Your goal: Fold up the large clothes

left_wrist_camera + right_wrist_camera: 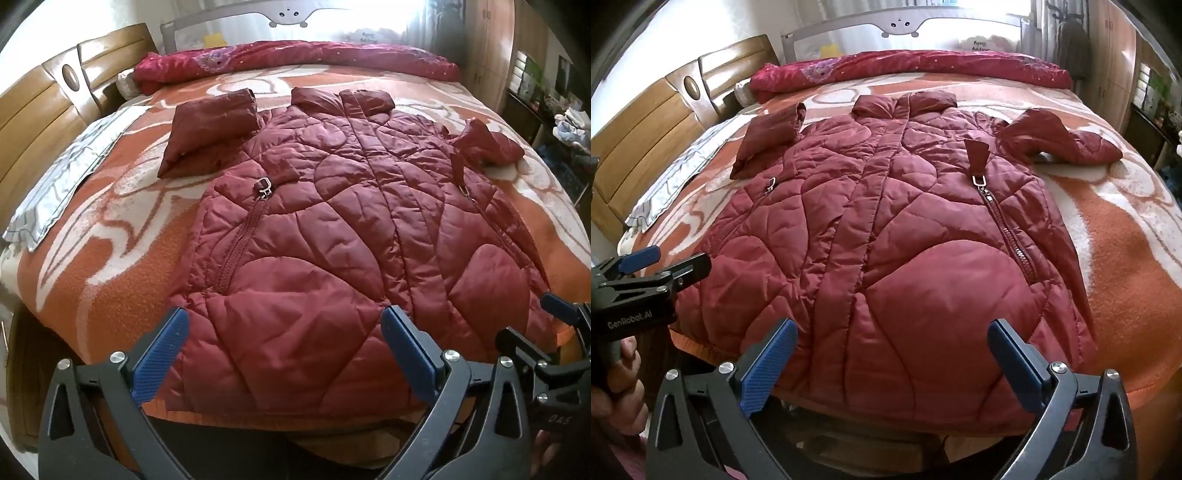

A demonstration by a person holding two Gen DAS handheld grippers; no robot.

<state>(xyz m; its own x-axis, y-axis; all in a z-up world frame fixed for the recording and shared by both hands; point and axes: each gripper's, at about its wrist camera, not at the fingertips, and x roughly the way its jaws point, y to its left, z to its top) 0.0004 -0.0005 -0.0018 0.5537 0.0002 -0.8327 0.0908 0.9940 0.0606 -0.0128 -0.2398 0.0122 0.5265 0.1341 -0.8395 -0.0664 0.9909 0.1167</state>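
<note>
**Quilted jacket laid flat: approach before the first fold**

We hold both grippers above the near hem of the red quilted jacket, which lies front-up and zipped on the bed. The jacket serves as our landmark. Its collar points toward the far side of the bed. Both sleeves are already bent inward near the shoulders: one sleeve on the jacket's left side, the other sleeve on its right.

The left gripper hangs over the left part of the hem, its fingers spread wide apart with nothing between them. The right gripper hangs over the right part of the hem, its fingers likewise wide apart and empty. No finger appears to press on the fabric.

We judge the step in hand to be the approach; no fold of the jacket body has been made yet. The next move calls for lowering each gripper to the hem, closing on the padded edge at two points well apart, then carrying the hem toward the collar. The thick, slippery filling may slide out of a shallow grip, so we take a deep bite.
</note>
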